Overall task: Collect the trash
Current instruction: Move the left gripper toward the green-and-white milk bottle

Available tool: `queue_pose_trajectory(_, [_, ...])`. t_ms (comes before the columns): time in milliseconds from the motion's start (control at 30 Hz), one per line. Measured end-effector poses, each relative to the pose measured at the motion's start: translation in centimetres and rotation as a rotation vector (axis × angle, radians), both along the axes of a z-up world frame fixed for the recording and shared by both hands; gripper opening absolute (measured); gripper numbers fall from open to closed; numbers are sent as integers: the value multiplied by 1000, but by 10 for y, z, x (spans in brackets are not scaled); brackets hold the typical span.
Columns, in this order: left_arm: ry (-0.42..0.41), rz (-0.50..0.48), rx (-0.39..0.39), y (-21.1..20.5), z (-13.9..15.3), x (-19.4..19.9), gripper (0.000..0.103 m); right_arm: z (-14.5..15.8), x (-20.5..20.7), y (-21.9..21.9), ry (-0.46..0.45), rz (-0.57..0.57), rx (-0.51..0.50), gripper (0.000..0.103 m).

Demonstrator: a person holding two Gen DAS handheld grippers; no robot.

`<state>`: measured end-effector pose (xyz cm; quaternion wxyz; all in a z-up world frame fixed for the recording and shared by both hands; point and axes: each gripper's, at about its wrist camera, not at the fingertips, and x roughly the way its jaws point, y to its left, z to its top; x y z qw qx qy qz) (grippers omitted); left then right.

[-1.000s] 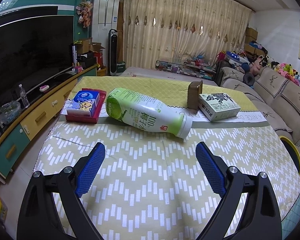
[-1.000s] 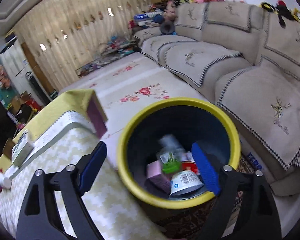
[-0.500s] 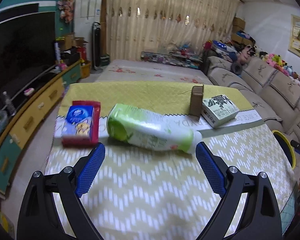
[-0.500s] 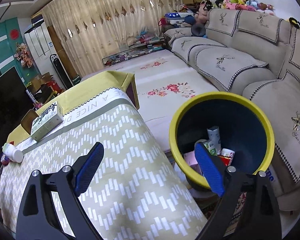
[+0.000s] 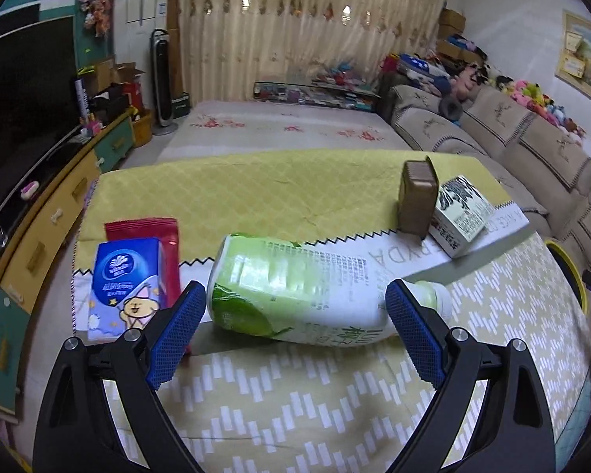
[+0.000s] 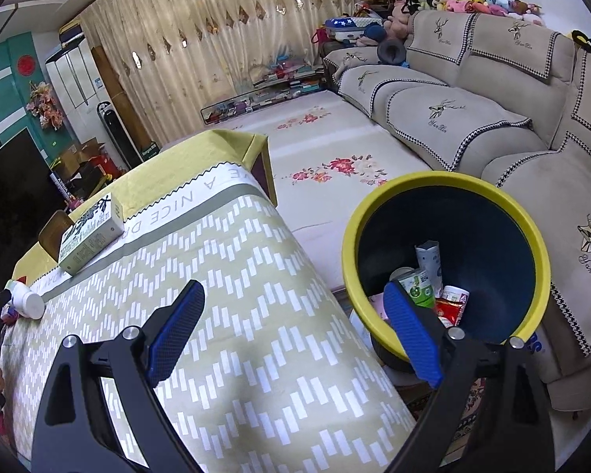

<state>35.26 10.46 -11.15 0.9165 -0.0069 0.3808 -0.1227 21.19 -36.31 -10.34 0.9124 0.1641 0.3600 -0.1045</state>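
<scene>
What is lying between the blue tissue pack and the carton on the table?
In the left wrist view, a green-and-white bottle lies on its side between the tissue pack and the carton; a brown box stands beside the carton.

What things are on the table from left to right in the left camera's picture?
Blue tissue pack → red packet behind it → big green and white bottle lying on its side → brown box → black and white carton.

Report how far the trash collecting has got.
Done: several pieces already lie in the yellow-rimmed bin. In hand: nothing yet; the open left claw brackets the lying green bottle, and the right claw is open and empty. Left: the bottle, tissue pack, red packet and carton.
</scene>
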Motion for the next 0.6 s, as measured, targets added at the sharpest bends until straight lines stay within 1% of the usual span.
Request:
queue_pose_trajectory(133, [7,-85,-26,-16,6,-16,91,0,-3,-1,-6,-1,12,87])
queue_pose_trajectory(233, [28,-195,-27,-44,11,-40,91,2,-6,-4,-12,-2,21,87])
queue_pose_trajectory(367, [69,-380,-28,-90,13,-78,91,3,-9,-5,-18,5,33,87])
queue_pose_trajectory(433, [76,-490,-17,-113,18,-100,89,3,-9,-4,-19,11,33,87])
queue_pose_trajectory(500, [47,-541,21,-127,27,-114,88,4,-10,-4,-21,13,35,87])
queue_pose_trajectory(533, [34,-550,35,-129,32,-116,88,4,-10,-4,-20,12,35,87])
queue_pose_trajectory(600, [9,-539,64,-129,42,-113,88,3,-10,-5,-21,8,44,87])
